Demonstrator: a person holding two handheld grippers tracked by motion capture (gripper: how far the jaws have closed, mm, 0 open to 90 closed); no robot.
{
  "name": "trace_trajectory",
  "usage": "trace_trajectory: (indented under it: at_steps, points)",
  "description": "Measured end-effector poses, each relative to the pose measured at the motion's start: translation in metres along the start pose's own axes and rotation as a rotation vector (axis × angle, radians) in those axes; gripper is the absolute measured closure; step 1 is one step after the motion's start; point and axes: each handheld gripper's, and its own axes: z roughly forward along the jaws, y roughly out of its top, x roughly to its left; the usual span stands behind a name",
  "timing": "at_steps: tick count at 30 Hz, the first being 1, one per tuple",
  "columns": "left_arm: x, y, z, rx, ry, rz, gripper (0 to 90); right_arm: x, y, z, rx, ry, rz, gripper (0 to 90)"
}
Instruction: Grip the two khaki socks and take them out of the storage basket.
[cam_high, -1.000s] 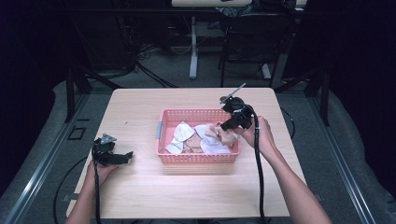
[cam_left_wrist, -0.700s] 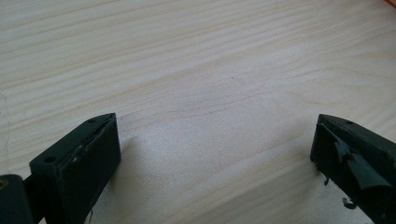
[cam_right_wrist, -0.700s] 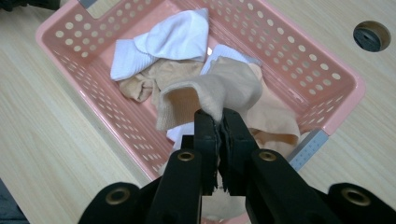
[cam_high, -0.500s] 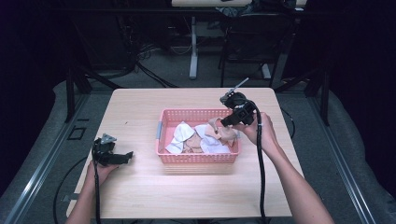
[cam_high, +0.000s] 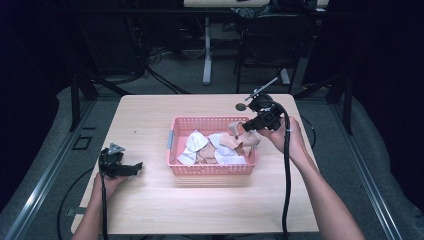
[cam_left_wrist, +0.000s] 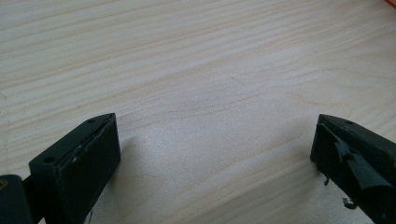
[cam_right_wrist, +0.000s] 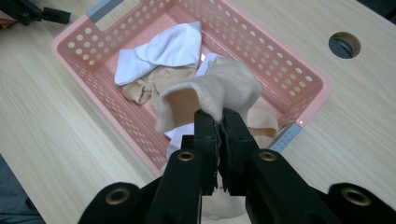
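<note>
Right gripper (cam_right_wrist: 218, 122): jaws closed on a fold of the beige sock (cam_right_wrist: 219, 88), lifted just above the pink basket (cam_right_wrist: 74, 60), centre of the right gripper view. I judge the sock light, limp and stretchy; it will drape and swing, not slip much. Pinch sits on a bunched edge, which seems enough; a deeper bite near the cuff would hold surer.

White sock (cam_right_wrist: 163, 49) and more beige cloth lie under it in the basket, upper centre of frame; trailing fabric may drag them.

Left gripper (cam_high: 131, 169): jaws wide apart, holding nothing, low over the table (cam_high: 150, 115) at lower left of the high view.

Bare wood on every side of the basket for setting down. Cable hole (cam_right_wrist: 344, 45) at upper right; avoid.
</note>
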Motion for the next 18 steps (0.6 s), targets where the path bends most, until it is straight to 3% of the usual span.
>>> trace_trajectory:
  at_steps: [4, 7, 18]
  points:
    - [0.000, 0.000, 0.000, 0.001, 0.000, -0.002, 1.3, 0.000, -0.009, -0.007, -0.014, -0.011, -0.012, 86.1]
    - [-0.001, 0.000, 0.001, 0.000, 0.009, 0.000, 0.4, -0.007, -0.015, -0.013, -0.036, -0.003, 0.020, 86.1]
    - [-0.003, 0.000, 0.000, 0.003, -0.005, 0.004, 0.0, -0.016, -0.031, -0.013, -0.058, -0.017, 0.041, 86.2]
